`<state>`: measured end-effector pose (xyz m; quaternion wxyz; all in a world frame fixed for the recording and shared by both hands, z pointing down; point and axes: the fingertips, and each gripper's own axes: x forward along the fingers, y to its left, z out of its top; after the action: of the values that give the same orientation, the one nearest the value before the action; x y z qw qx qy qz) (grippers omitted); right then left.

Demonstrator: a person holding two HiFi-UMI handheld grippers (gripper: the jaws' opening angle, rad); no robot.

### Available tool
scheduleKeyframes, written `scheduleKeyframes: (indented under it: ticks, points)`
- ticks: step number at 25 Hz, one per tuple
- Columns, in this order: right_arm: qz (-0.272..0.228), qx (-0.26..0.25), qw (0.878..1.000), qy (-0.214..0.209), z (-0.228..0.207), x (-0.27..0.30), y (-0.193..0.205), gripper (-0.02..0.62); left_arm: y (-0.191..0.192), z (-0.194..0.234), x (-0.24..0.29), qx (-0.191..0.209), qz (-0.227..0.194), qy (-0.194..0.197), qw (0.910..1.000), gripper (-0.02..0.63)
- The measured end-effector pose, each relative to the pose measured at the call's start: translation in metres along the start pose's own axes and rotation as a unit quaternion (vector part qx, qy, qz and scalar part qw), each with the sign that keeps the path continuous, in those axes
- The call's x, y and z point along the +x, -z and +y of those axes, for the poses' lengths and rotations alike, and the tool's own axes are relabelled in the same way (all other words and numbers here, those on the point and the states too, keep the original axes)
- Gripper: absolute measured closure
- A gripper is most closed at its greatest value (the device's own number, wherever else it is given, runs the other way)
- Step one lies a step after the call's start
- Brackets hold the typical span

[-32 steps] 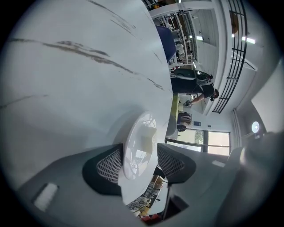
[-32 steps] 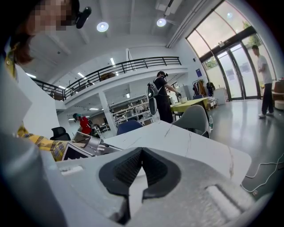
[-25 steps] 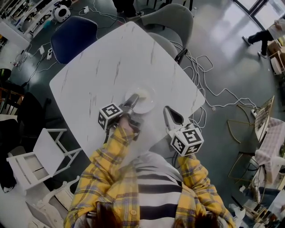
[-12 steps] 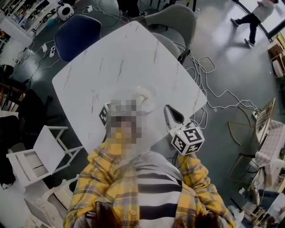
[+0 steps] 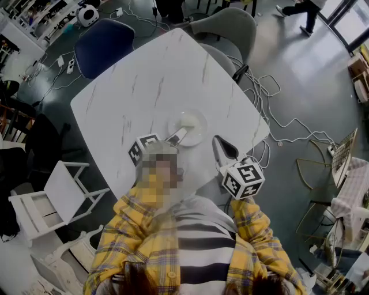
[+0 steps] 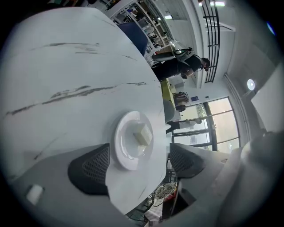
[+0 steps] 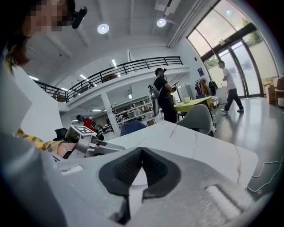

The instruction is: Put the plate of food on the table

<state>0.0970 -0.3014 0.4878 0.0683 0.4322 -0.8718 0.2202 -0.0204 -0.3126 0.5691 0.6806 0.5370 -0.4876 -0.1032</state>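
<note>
A white plate [image 5: 188, 127] with a pale block of food [image 6: 143, 135] rests on the white marble table [image 5: 144, 80], near its front edge. My left gripper [image 5: 176, 137] points at the plate's near rim. In the left gripper view its jaws [image 6: 138, 162] stand wide and are closing, with the plate's [image 6: 132, 142] near rim between the pads and neither pad touching it. My right gripper [image 5: 222, 151] hovers at the table's front right edge, shut with nothing in it; the pads meet in the right gripper view [image 7: 141, 166].
A grey chair [image 5: 222, 26] and a dark blue chair [image 5: 101, 46] stand at the table's far side. Cables [image 5: 277, 115] trail over the floor to the right. A white folding chair [image 5: 52, 199] is at the left. A person [image 5: 300, 10] walks in the far background.
The plate keeps its place on the table. My left gripper has eased back a little from its rim. The person in the background has walked to the left.
</note>
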Motion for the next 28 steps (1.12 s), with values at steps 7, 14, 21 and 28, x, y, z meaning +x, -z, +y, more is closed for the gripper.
scheduleKeyframes:
  ticks: [7, 14, 21, 28]
  points:
    - [0.006, -0.004, 1.000, -0.004, 0.010, 0.000, 0.005, 0.597, 0.000, 0.008, -0.017, 0.016, -0.020, -0.011, 0.9996, 0.270]
    - [0.009, -0.007, 1.000, -0.003, 0.021, -0.005, 0.011, 0.597, -0.010, -0.009, -0.051, 0.085, -0.077, 0.034, 0.9929, 0.518]
    - [0.008, -0.015, 1.000, 0.005, 0.039, -0.013, 0.013, 0.597, -0.011, -0.020, -0.080, 0.181, -0.101, 0.078, 0.9751, 0.612]
    - [-0.001, -0.018, 1.000, 0.015, 0.060, -0.022, 0.013, 0.597, -0.002, -0.050, -0.122, 0.376, -0.162, 0.109, 0.9059, 0.612]
